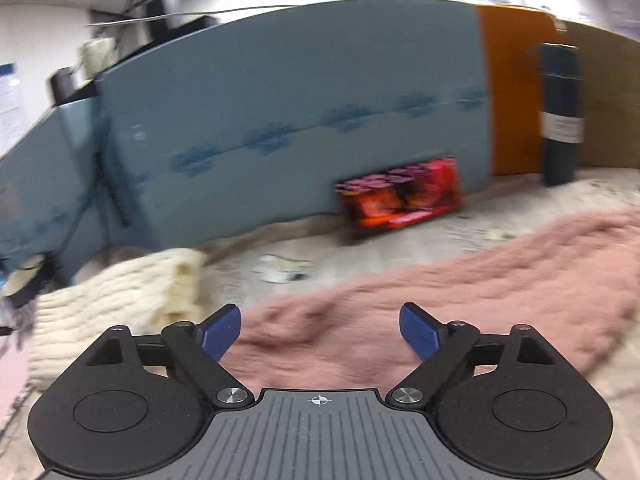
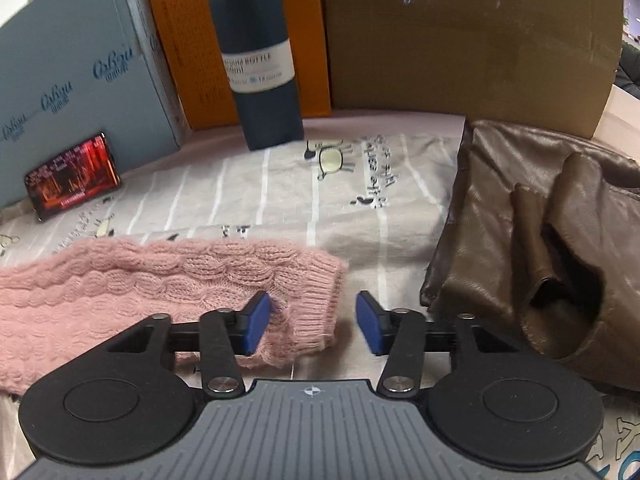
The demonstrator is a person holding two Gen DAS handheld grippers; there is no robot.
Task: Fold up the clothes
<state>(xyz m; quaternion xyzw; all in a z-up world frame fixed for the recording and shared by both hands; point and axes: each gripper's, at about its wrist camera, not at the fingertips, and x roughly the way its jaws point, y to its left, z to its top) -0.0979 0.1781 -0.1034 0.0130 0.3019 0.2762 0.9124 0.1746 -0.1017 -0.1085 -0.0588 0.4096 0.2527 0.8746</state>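
Observation:
A pink knitted sweater [image 1: 460, 280] lies spread on the printed bedsheet. My left gripper [image 1: 320, 330] is open and empty, just above the sweater's body. In the right wrist view a pink sleeve [image 2: 160, 276] lies flat, its ribbed cuff [image 2: 316, 312] between the jaws. My right gripper [image 2: 314, 322] is open around the cuff's end, with its left pad over the knit. A brown leather garment [image 2: 532, 240] lies crumpled to the right. A cream knitted garment [image 1: 116, 300] lies folded at the left.
A blue box [image 1: 280, 112], an orange box [image 2: 240, 40] and a cardboard box [image 2: 460, 40] stand along the back. A dark blue bottle [image 2: 260, 52] stands before them. A phone with a red screen [image 2: 72, 174] leans on the blue box.

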